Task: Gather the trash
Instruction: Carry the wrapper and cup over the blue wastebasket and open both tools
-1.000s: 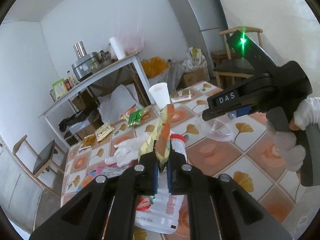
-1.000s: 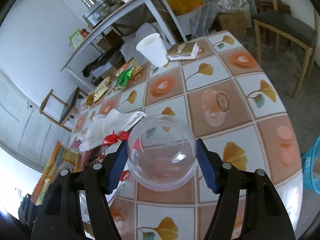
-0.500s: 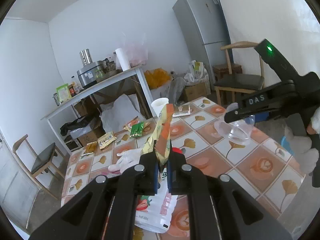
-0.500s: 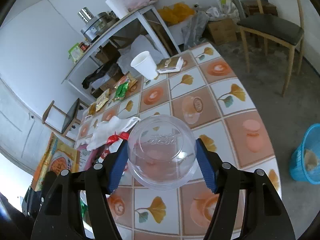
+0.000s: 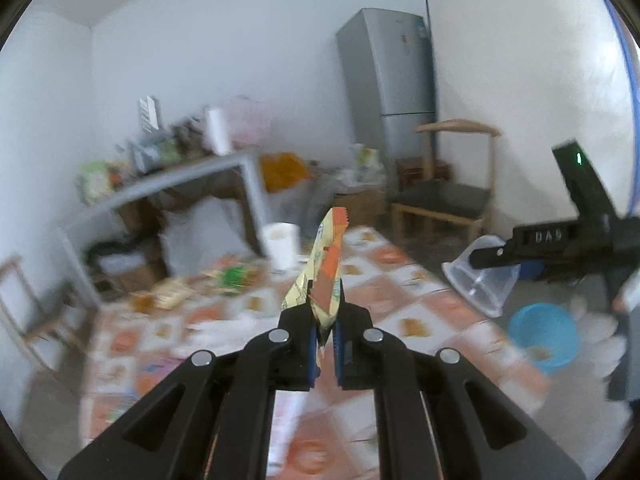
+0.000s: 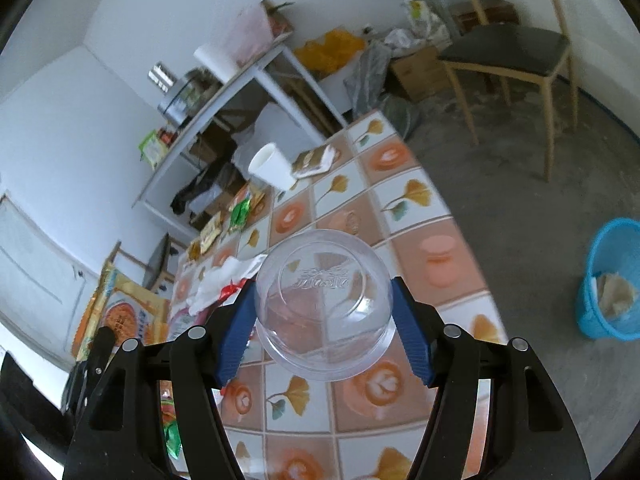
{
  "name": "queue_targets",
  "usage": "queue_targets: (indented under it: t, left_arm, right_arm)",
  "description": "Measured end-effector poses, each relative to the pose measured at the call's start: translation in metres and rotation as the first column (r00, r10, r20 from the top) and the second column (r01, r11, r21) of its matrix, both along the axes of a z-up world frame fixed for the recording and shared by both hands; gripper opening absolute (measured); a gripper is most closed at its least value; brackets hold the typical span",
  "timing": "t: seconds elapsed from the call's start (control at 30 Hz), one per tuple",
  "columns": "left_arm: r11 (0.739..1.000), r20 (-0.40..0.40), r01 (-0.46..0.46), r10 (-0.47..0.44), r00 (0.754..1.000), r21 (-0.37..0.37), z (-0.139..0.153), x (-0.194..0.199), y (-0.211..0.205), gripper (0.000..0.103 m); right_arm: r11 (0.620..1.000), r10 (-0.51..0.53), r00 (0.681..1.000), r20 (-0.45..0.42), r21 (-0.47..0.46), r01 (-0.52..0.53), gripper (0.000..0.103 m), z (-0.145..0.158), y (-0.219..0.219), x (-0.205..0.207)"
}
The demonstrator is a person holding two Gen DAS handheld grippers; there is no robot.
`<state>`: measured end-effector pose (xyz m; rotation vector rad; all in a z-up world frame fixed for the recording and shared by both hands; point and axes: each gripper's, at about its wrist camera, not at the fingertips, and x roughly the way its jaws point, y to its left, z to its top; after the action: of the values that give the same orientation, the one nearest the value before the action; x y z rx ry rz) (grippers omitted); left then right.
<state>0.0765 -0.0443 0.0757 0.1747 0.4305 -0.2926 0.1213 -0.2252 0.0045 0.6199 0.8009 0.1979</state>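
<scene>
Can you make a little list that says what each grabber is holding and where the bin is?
left gripper: shut on a yellow and orange snack wrapper
right gripper: shut on a clear plastic cup, held above the table
table: tiled, orange and white
bin: blue plastic basket on the floor, beside the table, some trash inside

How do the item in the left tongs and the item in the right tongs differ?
The left tongs pinch a flat, opaque yellow-and-orange snack wrapper standing on edge; the right tongs clasp a round, see-through clear plastic cup. The wrapper needs a nearly closed grip, while the cup holds the right tongs wide apart. The wrapper is printed in colour; the cup shows only embossed lettering. Both are held above the tiled table.
</scene>
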Motion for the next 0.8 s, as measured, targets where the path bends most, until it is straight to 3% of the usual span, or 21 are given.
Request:
queue_targets:
  t: [0.07,0.13,0.27,0.37,0.47,0.5,0.6,0.67,0.8]
  left_arm:
    - [0.995,-0.064,0.067,-0.072,0.995,-0.079,0.003,0.01,-0.007,0.006]
    - [0.971,-0.142,0.154,-0.181,0.973,-0.182,0.004,0.024,-0.023,0.006]
    - [0.903,-0.25,0.278,-0.367,0.896,-0.326,0.002,0.052,-0.074,0.006]
    - [0.843,-0.33,0.345,-0.491,0.806,-0.412,-0.008,0.072,-0.128,0.006]
    - [0.782,-0.422,0.382,-0.598,0.681,-0.492,-0.031,0.092,-0.195,0.006]
    - [0.772,-0.443,0.386,-0.616,0.651,-0.505,-0.038,0.097,-0.211,0.006]
    - [0.761,-0.53,0.388,-0.644,0.552,-0.52,-0.068,0.11,-0.272,0.006]
    - [0.764,-0.574,0.39,-0.644,0.506,-0.514,-0.087,0.114,-0.308,0.006]
    - [0.76,-0.616,0.407,-0.649,0.446,-0.506,-0.111,0.12,-0.366,0.006]
  right_arm:
    - [0.999,-0.039,0.999,0.016,0.009,0.039,0.062,0.005,-0.02,-0.015]
    - [0.996,-0.092,0.995,0.035,0.015,0.091,0.062,0.01,-0.045,-0.033]
    - [0.978,-0.208,0.977,0.045,0.024,0.207,0.062,0.011,-0.093,-0.067]
    - [0.95,-0.311,0.95,0.03,0.036,0.31,0.062,0.003,-0.138,-0.096]
    - [0.916,-0.398,0.917,-0.003,0.049,0.398,0.062,-0.012,-0.173,-0.117]
    - [0.902,-0.429,0.903,-0.019,0.053,0.43,0.062,-0.02,-0.187,-0.123]
    - [0.86,-0.502,0.862,-0.068,0.065,0.506,0.062,-0.044,-0.219,-0.136]
    - [0.835,-0.537,0.837,-0.101,0.075,0.545,0.062,-0.061,-0.237,-0.139]
    - [0.791,-0.584,0.797,-0.156,0.111,0.601,0.062,-0.094,-0.269,-0.138]
